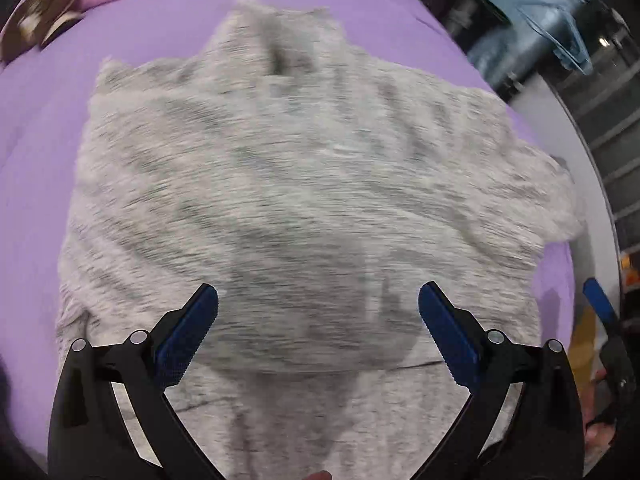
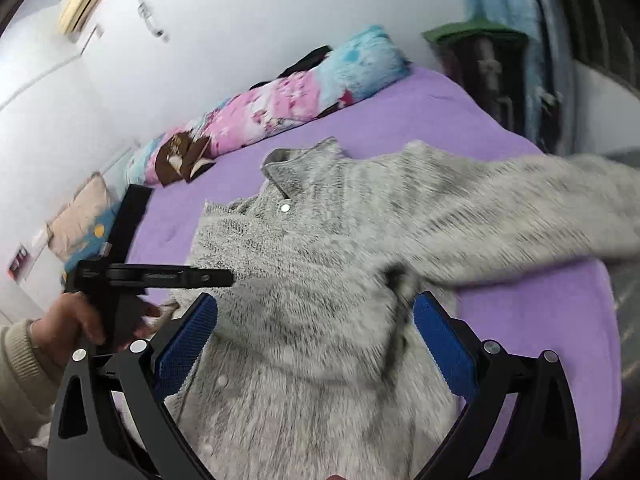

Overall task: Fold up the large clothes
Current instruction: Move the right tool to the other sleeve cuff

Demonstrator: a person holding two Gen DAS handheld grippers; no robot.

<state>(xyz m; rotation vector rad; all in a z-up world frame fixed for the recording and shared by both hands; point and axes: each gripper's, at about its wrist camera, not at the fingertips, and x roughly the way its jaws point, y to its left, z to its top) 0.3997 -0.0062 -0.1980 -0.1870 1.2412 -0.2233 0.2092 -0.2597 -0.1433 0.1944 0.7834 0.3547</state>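
fingers [image 1: 188, 332] above purple bedsheet [image 1: 36, 128]

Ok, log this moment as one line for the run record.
left tool: open, empty | right tool: open, empty | grey jacket: spread on purple sheet, one sleeve out | fold: not started

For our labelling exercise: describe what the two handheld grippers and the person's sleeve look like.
Both the left gripper and the right gripper have black angular frames, silver round rivets and blue textured finger pads. The person's sleeve is cream, with a ribbed knit cuff.

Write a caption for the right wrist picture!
Open tool above a fuzzy grey jacket on a purple bed.
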